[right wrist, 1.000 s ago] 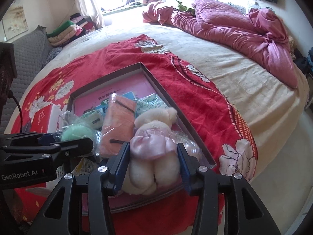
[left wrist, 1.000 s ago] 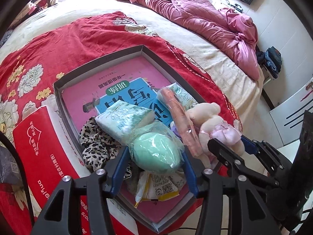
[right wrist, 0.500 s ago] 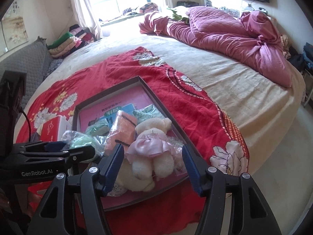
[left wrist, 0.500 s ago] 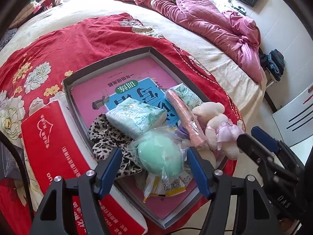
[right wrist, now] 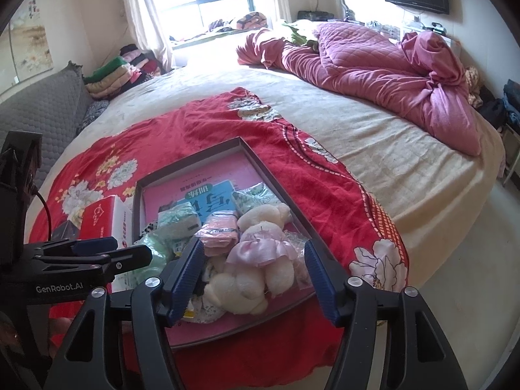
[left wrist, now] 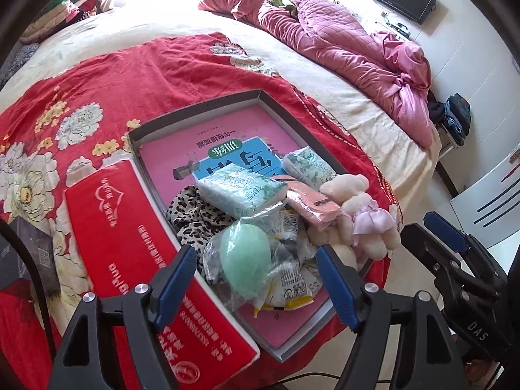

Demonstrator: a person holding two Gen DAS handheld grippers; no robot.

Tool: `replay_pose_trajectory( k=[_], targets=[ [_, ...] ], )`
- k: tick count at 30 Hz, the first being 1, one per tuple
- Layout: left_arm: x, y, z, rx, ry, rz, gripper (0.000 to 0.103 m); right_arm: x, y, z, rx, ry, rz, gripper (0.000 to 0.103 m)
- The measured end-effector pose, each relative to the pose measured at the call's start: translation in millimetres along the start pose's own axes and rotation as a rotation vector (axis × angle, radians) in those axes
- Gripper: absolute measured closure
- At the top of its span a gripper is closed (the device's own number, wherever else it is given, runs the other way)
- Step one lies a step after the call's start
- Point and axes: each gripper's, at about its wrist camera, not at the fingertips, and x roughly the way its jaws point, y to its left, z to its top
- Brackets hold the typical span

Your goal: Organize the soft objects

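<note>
Left claw [left wrist: 255, 279] spread, empty; bagged green sponge [left wrist: 246, 266] between its fingers, in shallow box [left wrist: 198, 105]. Looked light, squashy, film slippery: grip across middle. Right claw [right wrist: 252, 274] spread, plush bear [right wrist: 256, 253] just ahead.

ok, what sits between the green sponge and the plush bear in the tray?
Crumpled snack packets fill that stretch between the green sponge and the plush bear; the left wrist view shows it best. A pink packet lies just beyond them.
</note>
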Motion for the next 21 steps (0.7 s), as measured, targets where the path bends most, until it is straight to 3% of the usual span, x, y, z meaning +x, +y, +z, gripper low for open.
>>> replay_pose_trajectory(
  k=[15,21],
  targets=[
    [-57,-13,-35,0.060,-0.089,0.074,0.023,-59,24,-26,-0.020,-0.077,-0.046,0.026],
    [-77,-13,-57,0.063,-0.112,0.097,0.022,-85,37,-40,0.026,-0.083,-0.015,0.026]
  ],
)
